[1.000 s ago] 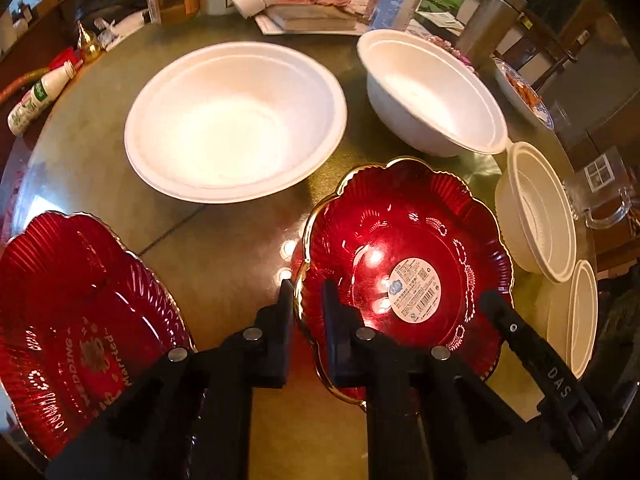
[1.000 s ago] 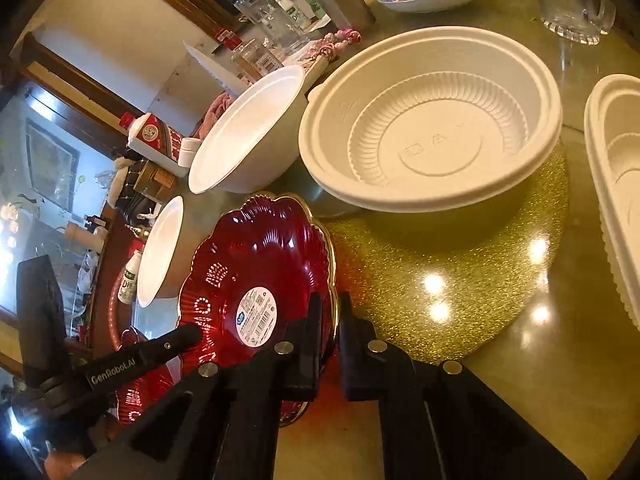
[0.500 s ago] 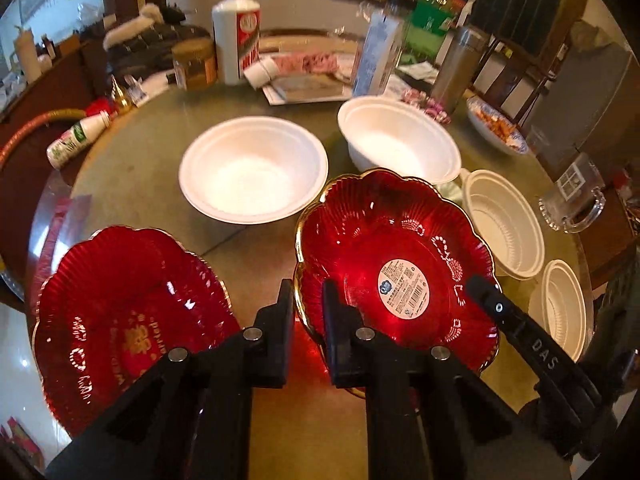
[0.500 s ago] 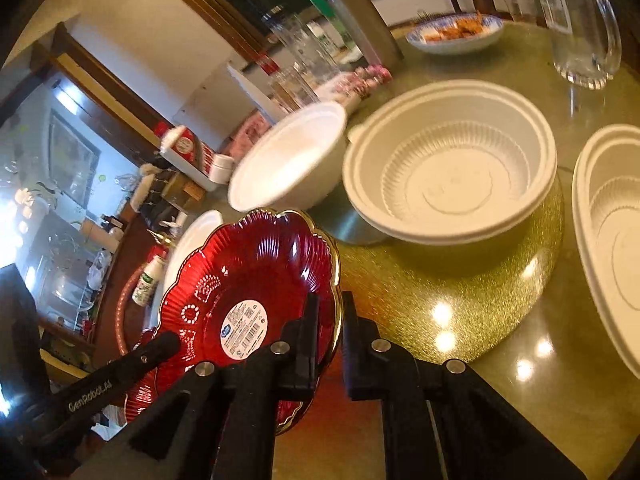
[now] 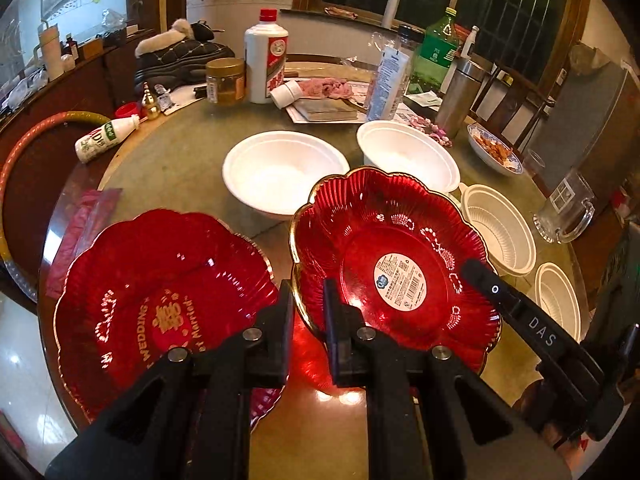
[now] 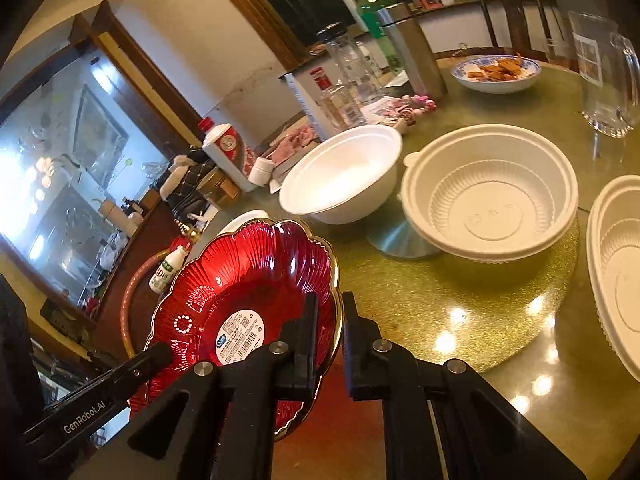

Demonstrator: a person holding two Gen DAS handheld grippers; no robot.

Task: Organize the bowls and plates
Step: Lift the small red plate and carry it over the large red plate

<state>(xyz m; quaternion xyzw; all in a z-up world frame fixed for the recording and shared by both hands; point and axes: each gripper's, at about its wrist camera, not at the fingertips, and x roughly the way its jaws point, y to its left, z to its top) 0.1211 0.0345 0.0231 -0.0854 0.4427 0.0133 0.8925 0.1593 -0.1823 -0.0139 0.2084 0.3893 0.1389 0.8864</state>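
A red gold-rimmed plate with a round sticker [image 5: 400, 264] is held up above the table by both grippers. My left gripper [image 5: 307, 304] is shut on its near-left rim. My right gripper [image 6: 329, 320] is shut on its right rim [image 6: 334, 280]; the plate [image 6: 240, 296] is tilted there. A second red plate with gold wedding lettering [image 5: 160, 304] lies on the table at the lower left. Two white foam bowls [image 5: 280, 172] [image 5: 404, 156] stand behind. Two cream plastic bowls [image 5: 496, 232] [image 5: 556, 300] stand at the right.
At the back stand a white liquor bottle [image 5: 266, 60], a jar [image 5: 225, 80], a green bottle [image 5: 436, 48], a steel flask [image 5: 456, 96] and papers. A dish of food [image 5: 494, 152] and a glass mug [image 5: 564, 208] are at the right. A small white bottle [image 5: 104, 140] lies left.
Both grippers have lifted the sticker plate up from the table and tilted it. The views have risen and pulled back, so more of the table and the room shows.
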